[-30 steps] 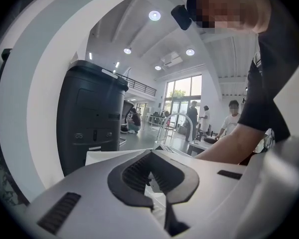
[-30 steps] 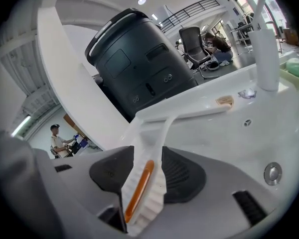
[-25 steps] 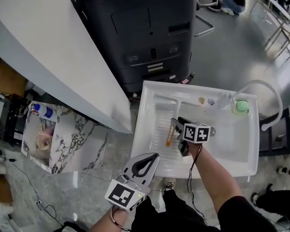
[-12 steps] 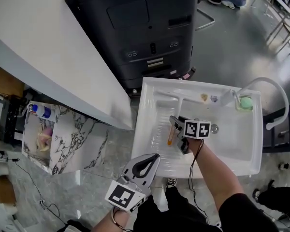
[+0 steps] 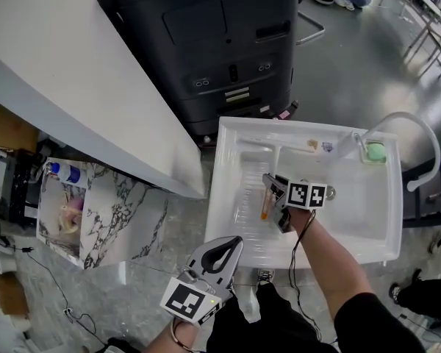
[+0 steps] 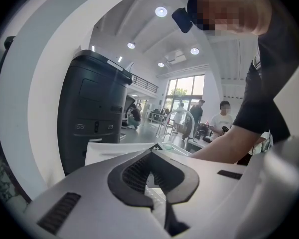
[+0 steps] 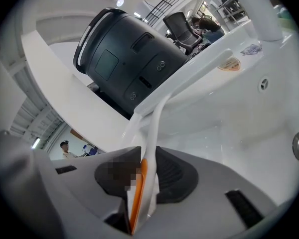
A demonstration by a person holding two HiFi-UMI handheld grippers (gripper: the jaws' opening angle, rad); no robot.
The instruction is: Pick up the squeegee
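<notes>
person seen from the head view: black short sleeve [image 5: 371, 318], well right of the left gripper [image 5: 235, 238]; thin black cable [image 5: 291, 259] beside the forearm, right of that gripper; dark trousers [image 5: 275, 328]; possibly a thin wristband [image 5: 173, 335] just behind it.

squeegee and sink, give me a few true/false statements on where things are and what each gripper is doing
1. The squeegee is in the white sink. True.
2. The right gripper has its tongs well clear of the squeegee. False: the tongs are closing with the squeegee's handle between them.
3. The left gripper holds a sponge over the sink. False: its tongs are shut on nothing, and it is outside the sink, on the near side.
4. A green item sits at the sink's far corner, by the white faucet. True.
</notes>
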